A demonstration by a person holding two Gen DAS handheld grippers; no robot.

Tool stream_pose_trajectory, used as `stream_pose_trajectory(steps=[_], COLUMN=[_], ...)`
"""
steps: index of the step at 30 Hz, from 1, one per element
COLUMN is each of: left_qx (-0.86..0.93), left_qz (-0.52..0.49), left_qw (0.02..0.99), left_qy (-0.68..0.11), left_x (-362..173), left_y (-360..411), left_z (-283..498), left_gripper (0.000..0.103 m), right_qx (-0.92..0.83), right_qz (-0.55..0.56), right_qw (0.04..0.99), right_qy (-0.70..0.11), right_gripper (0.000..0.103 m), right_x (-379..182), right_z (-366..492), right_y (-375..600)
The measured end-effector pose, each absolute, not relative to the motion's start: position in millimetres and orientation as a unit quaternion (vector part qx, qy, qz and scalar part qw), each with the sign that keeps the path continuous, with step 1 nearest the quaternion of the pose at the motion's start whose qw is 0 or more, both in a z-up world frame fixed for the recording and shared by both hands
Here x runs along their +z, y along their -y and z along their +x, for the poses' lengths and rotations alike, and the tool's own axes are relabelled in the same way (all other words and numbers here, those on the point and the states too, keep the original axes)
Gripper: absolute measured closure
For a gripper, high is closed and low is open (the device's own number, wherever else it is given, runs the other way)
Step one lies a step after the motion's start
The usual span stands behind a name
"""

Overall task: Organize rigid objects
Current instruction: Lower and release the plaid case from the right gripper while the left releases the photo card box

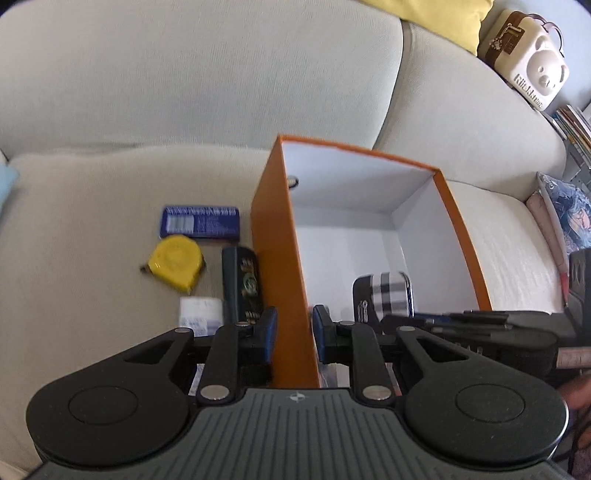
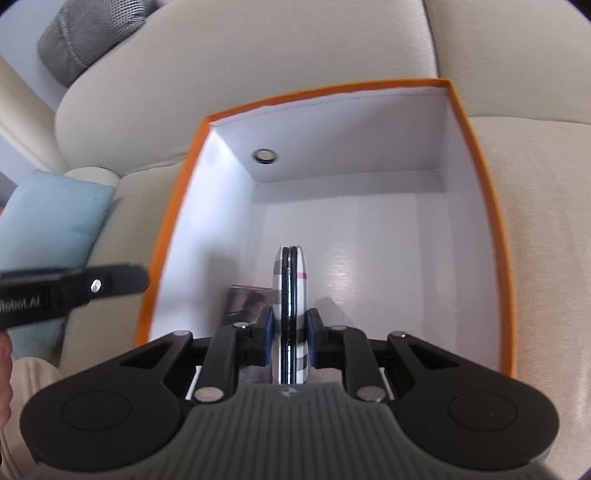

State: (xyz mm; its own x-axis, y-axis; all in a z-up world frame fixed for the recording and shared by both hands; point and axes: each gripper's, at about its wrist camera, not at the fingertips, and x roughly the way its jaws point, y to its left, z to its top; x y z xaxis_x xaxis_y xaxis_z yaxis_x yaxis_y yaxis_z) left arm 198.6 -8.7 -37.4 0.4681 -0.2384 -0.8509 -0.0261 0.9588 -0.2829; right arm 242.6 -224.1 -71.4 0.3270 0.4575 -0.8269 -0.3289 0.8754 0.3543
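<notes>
An orange box point(image 1: 275, 236) with a white inside stands open on a beige sofa. My left gripper point(image 1: 294, 334) is shut on the box's left wall near its front corner. My right gripper point(image 2: 290, 341) is shut on a flat plaid case point(image 2: 290, 280), held on edge inside the box point(image 2: 476, 147); the case also shows in the left wrist view point(image 1: 391, 293). A small brown card point(image 2: 245, 301) lies on the box floor beneath it. Left of the box lie a yellow tape measure point(image 1: 175, 266), a blue tin point(image 1: 199, 221), a dark green case point(image 1: 243, 284) and a white packet point(image 1: 201, 314).
The sofa backrest point(image 1: 203, 74) rises behind the box. A white bear-faced case point(image 1: 528, 59) and a yellow cushion point(image 1: 443, 14) sit at the far right. A light blue cushion point(image 2: 48, 214) lies left of the box. The left gripper's body point(image 2: 66, 291) crosses the left edge.
</notes>
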Motion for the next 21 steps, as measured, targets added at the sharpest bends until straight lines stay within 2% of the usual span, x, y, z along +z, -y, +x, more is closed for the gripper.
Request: stream_pose_trajectory(steps=[10,13,17,21], left_qx=[-0.08,-0.082,-0.083,-0.083], left_qz=[-0.15,-0.152,-0.156,-0.159], left_qw=[0.833,0.832,0.831,0.831], left_qy=[-0.526,-0.527,-0.527,-0.527], left_x=[-53,-55,-58,-57], left_y=[9,9,9,8], left_z=[195,197,198,198], left_gripper=[0.078,0.078,0.078,0.079], right_qx=[0.239,0.225,0.195,0.187], right_qz=[0.108,0.09,0.049,0.017], right_qw=[0.773,0.773,0.778,0.778], right_qy=[-0.577,-0.587,-0.596,-0.6], right_gripper=[0.084,0.083,0.074,0.074], right_x=[-104,-111,-115,-120], right_z=[261,267,273,271], right_y=[227,226,227,221])
